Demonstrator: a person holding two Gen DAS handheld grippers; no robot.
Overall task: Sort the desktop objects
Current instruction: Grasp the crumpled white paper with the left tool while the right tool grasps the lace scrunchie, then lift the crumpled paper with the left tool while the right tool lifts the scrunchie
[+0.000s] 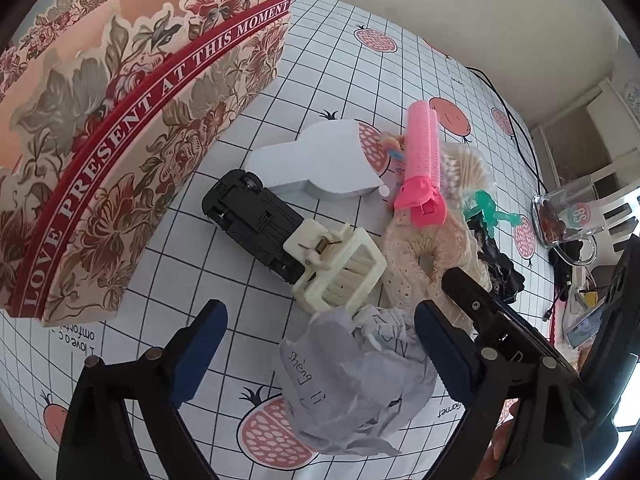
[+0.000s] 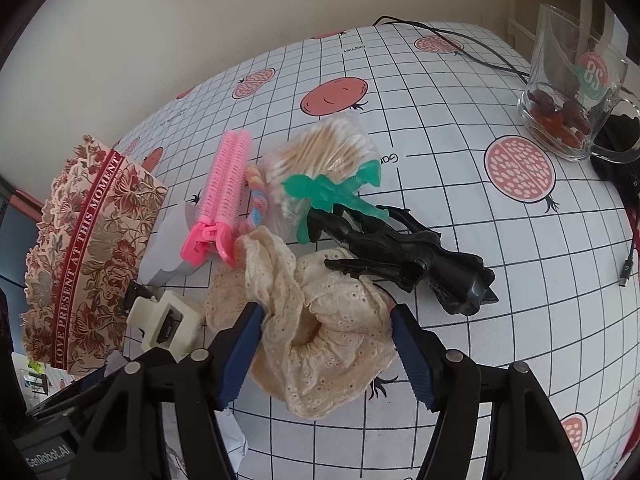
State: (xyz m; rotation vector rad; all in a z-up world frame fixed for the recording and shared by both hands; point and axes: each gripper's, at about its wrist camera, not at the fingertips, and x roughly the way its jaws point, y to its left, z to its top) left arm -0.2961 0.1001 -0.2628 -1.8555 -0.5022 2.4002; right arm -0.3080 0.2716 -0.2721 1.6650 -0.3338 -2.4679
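Right wrist view: a cream lace scrunchie (image 2: 320,336) lies on the tabletop (image 2: 520,280) directly between the two blue pads of the right claw (image 2: 326,354). The jaws stand partly closed around it, the left pad touching the lace and the right pad at its edge; whether they already squeeze it cannot be told.

Just beyond the scrunchie lies the rest of the pile: a black toy figure (image 2: 412,260), a green toy figure (image 2: 332,192) overlapping it, a clear bag of cotton swabs (image 2: 316,152), a small pastel twisted band (image 2: 256,200), a pink hair roller clip (image 2: 220,196), a white cloud-shaped block (image 2: 168,252) and a cream hair claw clip (image 2: 168,320).

Left wrist view: the left claw (image 1: 320,356) is wide open with a crumpled paper ball (image 1: 356,384) between its pads, not gripped. A black toy car (image 1: 252,220) lies upside down beside the clip.

Containers: a floral paper box (image 1: 100,140) lettered "LOVE PRESENT AT THIS MOMENT" stands towards the left edge of the tabletop; what its inside holds cannot be seen. A glass mug (image 2: 572,92) near the far right corner holds a few dark red pieces.

Judging by this, sorting has barely begun: nearly every item is still loose in the heap, and all of it remains to be moved.
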